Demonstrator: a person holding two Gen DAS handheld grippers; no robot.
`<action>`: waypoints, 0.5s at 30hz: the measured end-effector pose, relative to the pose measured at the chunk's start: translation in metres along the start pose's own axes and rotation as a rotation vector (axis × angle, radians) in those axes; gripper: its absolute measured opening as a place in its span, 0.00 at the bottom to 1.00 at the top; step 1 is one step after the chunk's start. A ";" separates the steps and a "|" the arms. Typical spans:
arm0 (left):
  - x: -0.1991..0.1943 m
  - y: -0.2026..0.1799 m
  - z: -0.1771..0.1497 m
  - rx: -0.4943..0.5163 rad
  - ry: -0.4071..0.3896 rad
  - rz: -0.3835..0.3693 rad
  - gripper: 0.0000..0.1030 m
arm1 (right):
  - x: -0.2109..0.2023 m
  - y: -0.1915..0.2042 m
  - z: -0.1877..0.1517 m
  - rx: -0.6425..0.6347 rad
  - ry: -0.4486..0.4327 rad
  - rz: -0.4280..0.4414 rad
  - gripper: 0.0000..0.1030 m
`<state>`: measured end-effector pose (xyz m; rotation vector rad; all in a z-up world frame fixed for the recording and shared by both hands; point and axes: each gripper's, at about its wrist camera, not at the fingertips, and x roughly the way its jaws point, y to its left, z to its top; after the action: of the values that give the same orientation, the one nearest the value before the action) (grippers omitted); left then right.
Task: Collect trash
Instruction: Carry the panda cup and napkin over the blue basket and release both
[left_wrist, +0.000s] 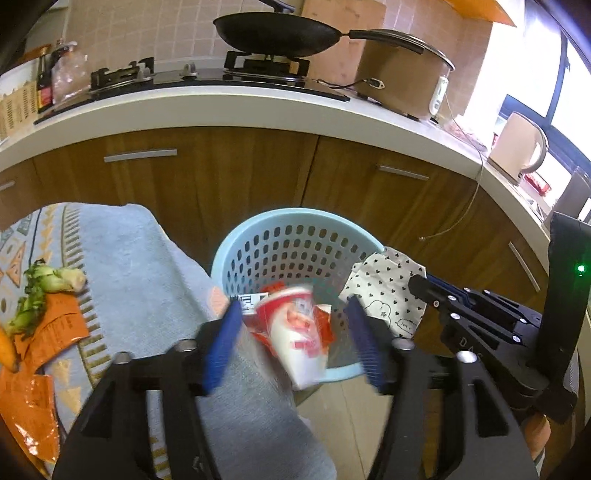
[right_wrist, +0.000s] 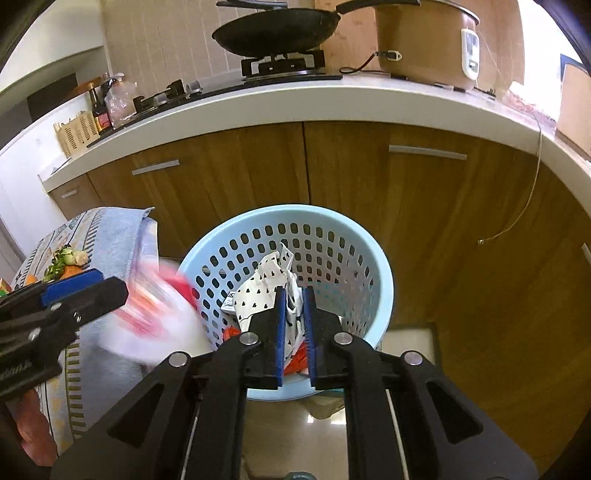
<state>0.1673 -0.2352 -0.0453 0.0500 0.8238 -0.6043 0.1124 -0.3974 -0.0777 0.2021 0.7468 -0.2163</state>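
A light blue perforated basket (left_wrist: 295, 216) (right_wrist: 295, 211) stands on the floor in front of wooden cabinets, with red and white wrappers lying inside. My left gripper (left_wrist: 293, 310) (right_wrist: 96, 286) is open above the basket's near-left rim. A red and white paper cup (left_wrist: 295, 328) (right_wrist: 159, 321), tilted and motion-blurred, hangs loose between its fingers without touching the pads. My right gripper (right_wrist: 294, 295) (left_wrist: 421, 284) is over the basket's right side. Its jaws are nearly together on a crumpled white paper with black hearts (right_wrist: 258, 291) (left_wrist: 384, 288).
A blue patterned cloth (left_wrist: 129, 258) covers a low surface on the left, holding vegetable scraps (left_wrist: 44, 284) and orange wrappers (left_wrist: 55, 328). Above, the white counter (left_wrist: 258, 107) carries a black wok (left_wrist: 277, 33), a brown rice cooker (left_wrist: 402, 81) and a kettle (left_wrist: 517, 147).
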 end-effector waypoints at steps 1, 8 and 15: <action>-0.001 0.000 -0.001 0.001 -0.004 0.000 0.63 | 0.001 -0.001 0.000 0.004 0.000 0.006 0.18; -0.008 0.007 -0.004 -0.014 -0.014 0.005 0.63 | 0.000 0.003 0.003 0.004 -0.006 0.022 0.27; -0.026 0.018 -0.011 -0.041 -0.042 0.021 0.63 | -0.015 0.025 0.004 -0.040 -0.051 0.050 0.45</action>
<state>0.1557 -0.2043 -0.0383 0.0087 0.7933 -0.5670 0.1107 -0.3731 -0.0614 0.1768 0.6939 -0.1587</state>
